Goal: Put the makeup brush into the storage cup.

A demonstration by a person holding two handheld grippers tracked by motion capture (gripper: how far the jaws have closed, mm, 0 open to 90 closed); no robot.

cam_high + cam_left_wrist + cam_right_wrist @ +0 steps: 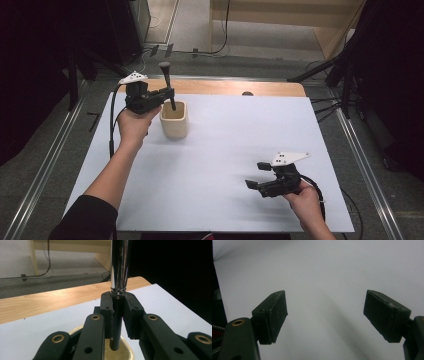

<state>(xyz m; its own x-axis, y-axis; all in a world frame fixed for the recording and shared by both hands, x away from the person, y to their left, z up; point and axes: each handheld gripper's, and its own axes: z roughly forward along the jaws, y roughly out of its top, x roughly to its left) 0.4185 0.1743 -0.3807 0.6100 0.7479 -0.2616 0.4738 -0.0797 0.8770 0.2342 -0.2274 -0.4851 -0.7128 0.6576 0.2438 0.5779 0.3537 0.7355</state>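
A cream-coloured cup (174, 119) stands on the white table sheet (235, 145) at the back left. My left gripper (170, 95) is shut on a dark upright tool (167, 82) with a rounded top, whose lower end sits inside the cup. In the left gripper view the tool (118, 270) shows a shiny metal upper shaft and a black lower part clamped between the jaws, over the cup's rim (126, 350). My right gripper (257, 175) hovers low over the sheet at the front right, open, with nothing between its pads (274, 315).
A strip of bare wood tabletop (235, 88) runs along the far edge of the sheet. Beyond it lie grey floor, cables and dark stands. Metal rails (360, 150) flank the table on both sides.
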